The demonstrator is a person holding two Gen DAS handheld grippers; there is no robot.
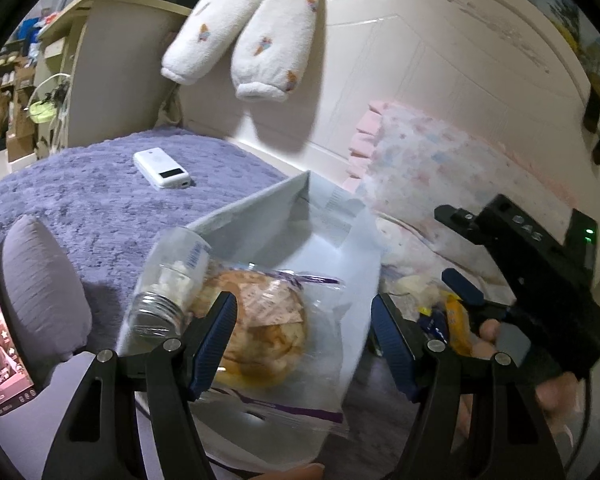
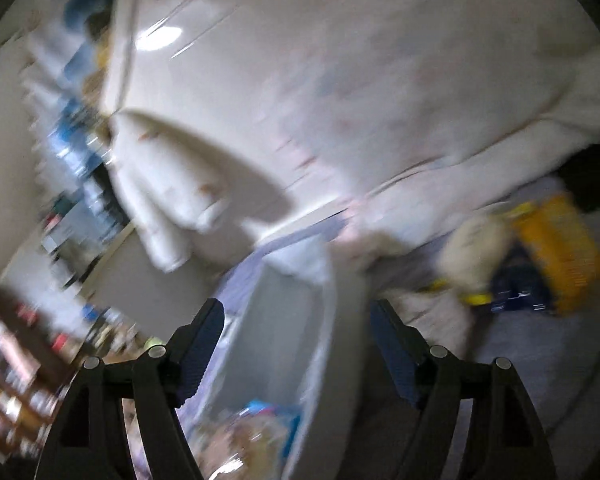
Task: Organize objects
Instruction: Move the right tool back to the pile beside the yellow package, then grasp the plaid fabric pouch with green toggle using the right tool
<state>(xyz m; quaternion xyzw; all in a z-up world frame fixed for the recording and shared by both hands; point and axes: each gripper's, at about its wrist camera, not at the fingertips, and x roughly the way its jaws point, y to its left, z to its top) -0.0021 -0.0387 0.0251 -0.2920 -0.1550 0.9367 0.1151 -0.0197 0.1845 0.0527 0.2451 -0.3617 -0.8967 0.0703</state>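
Note:
A pale open box [image 1: 260, 216] lies on the purple blanket. Inside it are a clear jar with a metal lid [image 1: 168, 284], lying on its side, and a wrapped round pastry [image 1: 260, 328]. My left gripper [image 1: 304, 340] hangs open over the box. Its left finger is above the pastry and its right finger is outside the box's right wall. My right gripper [image 2: 296, 344] is open with nothing held, and that view is blurred. The box wall [image 2: 320, 320] shows below it. One of its blue fingers [image 1: 462, 286] shows right of the box, near yellow snack packets [image 1: 456, 320].
A white power bank [image 1: 162, 168] lies on the purple blanket [image 1: 80, 200]. A grey cushion [image 1: 40, 288] and a lit screen [image 1: 0, 340] are at the left. A pink floral pillow [image 1: 440, 168] leans on the headboard, where a white fleece garment [image 1: 252, 32] hangs. Snack packets [image 2: 556, 248] lie at the right.

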